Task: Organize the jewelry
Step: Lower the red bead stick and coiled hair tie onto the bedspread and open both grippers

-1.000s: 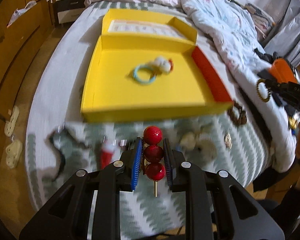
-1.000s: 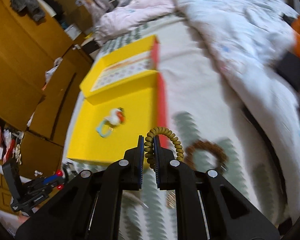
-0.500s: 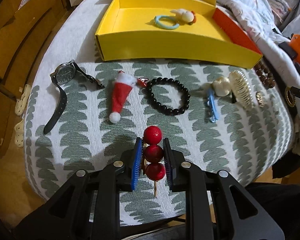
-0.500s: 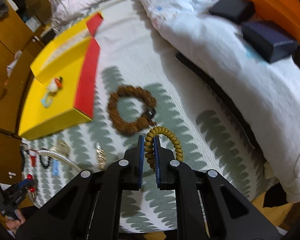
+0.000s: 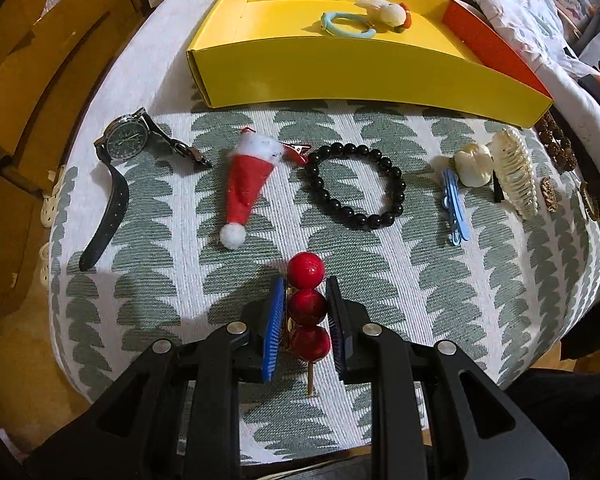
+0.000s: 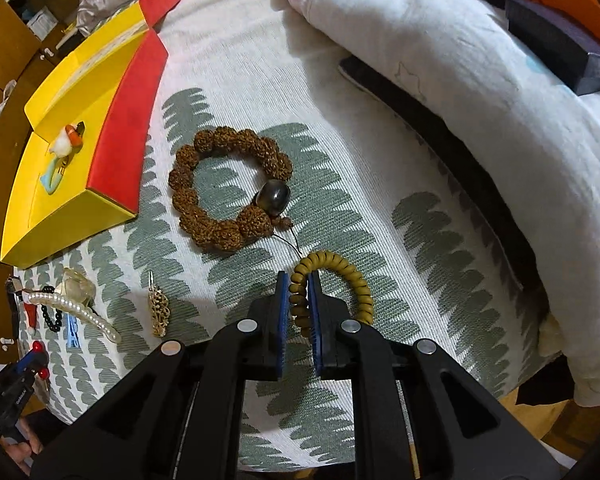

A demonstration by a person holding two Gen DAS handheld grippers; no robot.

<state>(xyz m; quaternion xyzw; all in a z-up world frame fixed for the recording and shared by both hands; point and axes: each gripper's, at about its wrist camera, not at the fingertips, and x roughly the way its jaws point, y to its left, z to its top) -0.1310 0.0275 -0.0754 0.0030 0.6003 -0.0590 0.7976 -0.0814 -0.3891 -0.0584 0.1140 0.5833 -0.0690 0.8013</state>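
- The left tongs (image 5: 305, 312) are clamped on a skewer of three red beads (image 5: 307, 308), low over the patterned bed cover (image 5: 420, 280) at the 6 o'clock edge of the left wrist view.
- The right tongs (image 6: 299, 300) pinch an olive coil bracelet (image 6: 340, 276) between their blue pads; the jaws are just beginning to part, with the coil between them.
- At 12 o'clock of the skewer lie a black bead bracelet (image 5: 354, 186) and, at 11 o'clock, a small Santa hat clip (image 5: 248, 180).
- A wristwatch (image 5: 124, 148) lies at 10 o'clock; a blue clip (image 5: 454, 208), a cream claw clip (image 5: 474, 164) and a pearl comb (image 5: 516, 168) at 2 o'clock.
- The yellow box (image 5: 360, 76) stands open at 12 o'clock, holding a blue ring with a plush charm (image 5: 348, 26).
- In the right wrist view, a brown seed bracelet (image 6: 228, 188) lies at 11 o'clock of the coil, just beside the box.
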